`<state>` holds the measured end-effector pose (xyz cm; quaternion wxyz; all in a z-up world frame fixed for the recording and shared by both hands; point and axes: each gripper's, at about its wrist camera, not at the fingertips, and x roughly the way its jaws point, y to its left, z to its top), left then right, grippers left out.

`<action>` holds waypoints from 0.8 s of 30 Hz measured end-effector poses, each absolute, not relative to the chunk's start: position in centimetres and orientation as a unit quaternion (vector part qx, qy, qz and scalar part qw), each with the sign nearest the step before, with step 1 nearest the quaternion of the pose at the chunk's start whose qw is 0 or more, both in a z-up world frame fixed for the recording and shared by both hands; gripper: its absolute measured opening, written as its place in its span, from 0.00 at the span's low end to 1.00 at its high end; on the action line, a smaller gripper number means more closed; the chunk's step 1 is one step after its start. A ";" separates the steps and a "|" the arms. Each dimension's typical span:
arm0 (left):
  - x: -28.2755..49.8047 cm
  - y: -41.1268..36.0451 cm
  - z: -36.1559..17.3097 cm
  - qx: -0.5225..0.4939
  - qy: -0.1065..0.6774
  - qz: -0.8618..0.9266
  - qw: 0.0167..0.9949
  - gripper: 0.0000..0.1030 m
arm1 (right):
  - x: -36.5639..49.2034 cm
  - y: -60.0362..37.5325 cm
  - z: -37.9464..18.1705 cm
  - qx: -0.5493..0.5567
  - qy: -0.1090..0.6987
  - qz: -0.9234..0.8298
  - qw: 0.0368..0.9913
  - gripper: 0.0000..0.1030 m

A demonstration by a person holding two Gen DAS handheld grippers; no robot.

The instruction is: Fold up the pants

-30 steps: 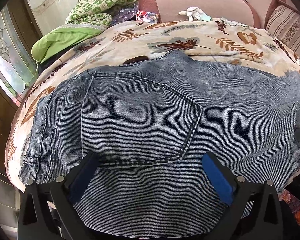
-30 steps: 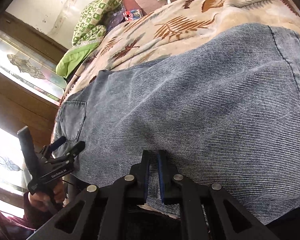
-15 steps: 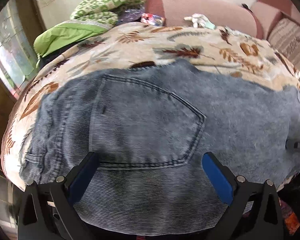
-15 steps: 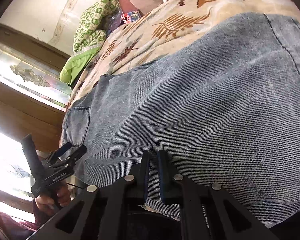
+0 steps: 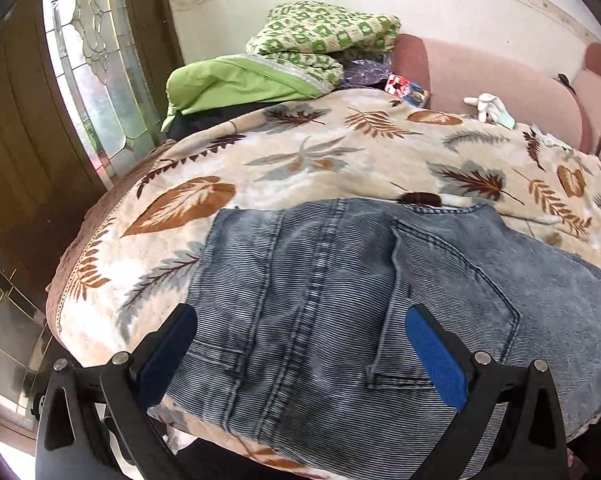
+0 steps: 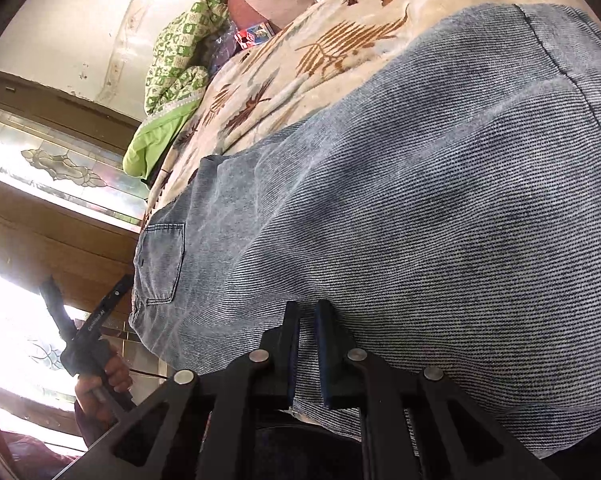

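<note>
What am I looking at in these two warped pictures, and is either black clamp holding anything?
No robot here: a person carries a hand-held gripper in each hand, each with a wide-angle camera looking along its fingers. In the left camera's picture, the left gripper stands wide open above the jeans, holding nothing. In the right camera's picture, the right gripper is closed on the near edge of the jeans. That view also shows the person's hand with the left gripper at the lower left. The jeans lie on a leaf-patterned blanket; green bedding and a white glove lie behind.
</note>
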<state>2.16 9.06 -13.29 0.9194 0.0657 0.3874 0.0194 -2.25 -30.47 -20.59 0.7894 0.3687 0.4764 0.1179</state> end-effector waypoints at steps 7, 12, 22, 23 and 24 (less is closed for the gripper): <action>2.6 10.1 -14.1 0.061 0.397 0.018 0.916 1.00 | -2.3 -30.7 -20.7 0.375 0.476 0.118 0.787 0.10; 3.6 11.2 -16.7 0.066 0.434 0.025 0.898 1.00 | -2.3 -30.4 -20.2 0.355 0.480 0.112 0.794 0.10; 3.7 12.1 -15.5 0.034 0.424 -0.007 0.905 1.00 | 1.0 -23.1 -14.0 0.235 0.462 0.176 0.837 0.13; 4.0 12.0 -15.2 0.036 0.421 -0.010 0.906 1.00 | 1.6 -21.7 -13.9 0.220 0.465 0.181 0.838 0.13; 4.2 11.9 -15.0 0.040 0.420 -0.009 0.907 1.00 | 2.4 -20.7 -14.2 0.211 0.470 0.187 0.836 0.13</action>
